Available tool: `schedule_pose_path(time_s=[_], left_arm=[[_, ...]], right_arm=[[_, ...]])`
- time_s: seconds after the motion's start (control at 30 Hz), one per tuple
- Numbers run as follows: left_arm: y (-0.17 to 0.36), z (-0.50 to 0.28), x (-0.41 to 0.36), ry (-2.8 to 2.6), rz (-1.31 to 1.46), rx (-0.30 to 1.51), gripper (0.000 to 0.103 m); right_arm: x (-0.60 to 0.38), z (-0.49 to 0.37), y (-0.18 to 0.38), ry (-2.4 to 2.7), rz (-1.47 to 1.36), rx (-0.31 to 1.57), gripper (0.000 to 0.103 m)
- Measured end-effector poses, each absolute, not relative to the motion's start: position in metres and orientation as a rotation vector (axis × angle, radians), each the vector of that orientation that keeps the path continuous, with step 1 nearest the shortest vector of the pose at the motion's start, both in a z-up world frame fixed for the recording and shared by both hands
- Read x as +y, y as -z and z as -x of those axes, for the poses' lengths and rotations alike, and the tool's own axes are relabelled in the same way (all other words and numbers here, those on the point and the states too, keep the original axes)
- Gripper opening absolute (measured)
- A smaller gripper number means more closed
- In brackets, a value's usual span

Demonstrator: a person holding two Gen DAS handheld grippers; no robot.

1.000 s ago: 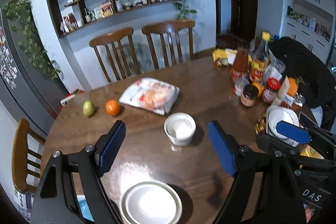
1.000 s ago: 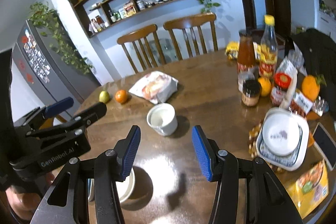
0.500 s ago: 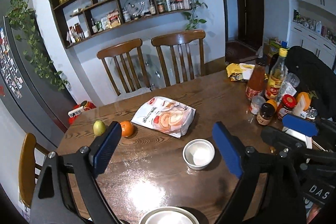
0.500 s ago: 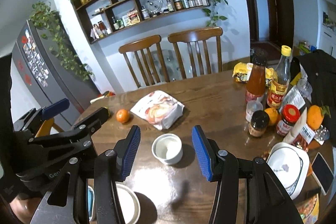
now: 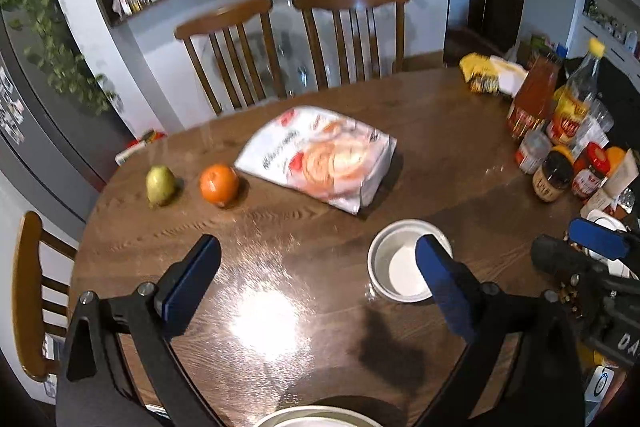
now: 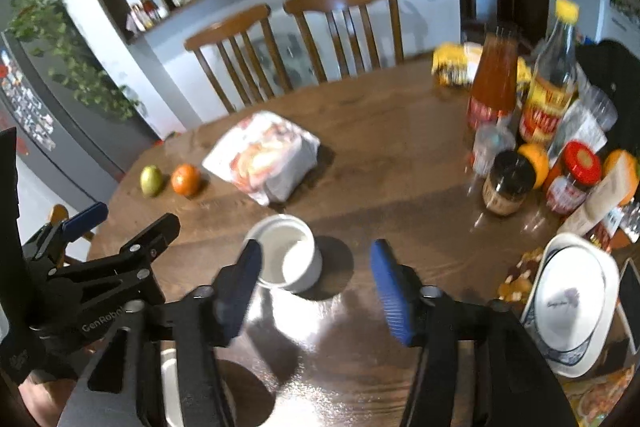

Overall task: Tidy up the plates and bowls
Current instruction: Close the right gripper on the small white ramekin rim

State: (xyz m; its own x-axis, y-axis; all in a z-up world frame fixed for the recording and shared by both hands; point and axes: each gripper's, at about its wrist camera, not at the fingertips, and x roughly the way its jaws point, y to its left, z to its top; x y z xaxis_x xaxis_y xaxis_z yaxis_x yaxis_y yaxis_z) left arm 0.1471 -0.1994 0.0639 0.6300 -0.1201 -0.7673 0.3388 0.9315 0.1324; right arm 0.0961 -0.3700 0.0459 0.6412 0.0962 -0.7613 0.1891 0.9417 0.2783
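A small white bowl (image 5: pixel 394 269) (image 6: pixel 288 253) stands upright on the brown wooden table (image 5: pixel 440 131). My left gripper (image 5: pixel 316 279) hovers over the table with its jaws opening wide and nothing between them; its right finger (image 5: pixel 444 283) overlaps the bowl in the picture. My right gripper (image 6: pixel 316 287) is just short of the bowl, jaws opening, pads apart from it. A white plate (image 5: pixel 316 421) (image 6: pixel 170 387) lies at the near edge. Stacked white plates (image 6: pixel 568 301) sit at the right.
A bread bag (image 5: pixel 320 157), an orange (image 5: pixel 219 185) and a pear (image 5: pixel 161 183) lie beyond the bowl. Bottles and jars (image 6: pixel 516 131) crowd the table's right side. Two wooden chairs (image 5: pixel 348 35) stand at the far edge, another chair (image 5: pixel 28 291) at the left.
Both grippers have come forward and down toward the small bowl, which now looks larger and nearer. Both pairs of jaws stand wider apart. The near plate has slid to the bottom edge.
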Motion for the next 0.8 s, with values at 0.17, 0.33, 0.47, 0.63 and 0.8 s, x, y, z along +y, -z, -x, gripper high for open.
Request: schedule_pose_path(time_s=[0.17, 0.33, 0.47, 0.63, 0.8], left_arm=[[-0.034, -0.165, -0.202, 0.268, -0.277, 0.934, 0.098], [-0.012, -0.177, -0.204, 0.281, -0.266, 0.997, 0.102], [0.003, -0.184, -0.206, 0.282, -0.25, 1.038, 0.102], [0.019, -0.19, -0.207, 0.261, -0.238, 1.068, 0.102], [0.031, -0.196, -0.212, 0.253, -0.253, 1.087, 0.101]], right_arm=[[-0.375, -0.111, -0.022, 0.05, -0.39, 0.932, 0.071], [-0.376, -0.126, -0.003, 0.04, -0.423, 0.981, 0.071], [-0.376, -0.137, 0.013, 0.029, -0.445, 1.018, 0.071], [-0.38, -0.149, 0.036, 0.009, -0.52, 1.06, 0.071], [-0.38, -0.158, 0.054, -0.003, -0.577, 1.078, 0.071]])
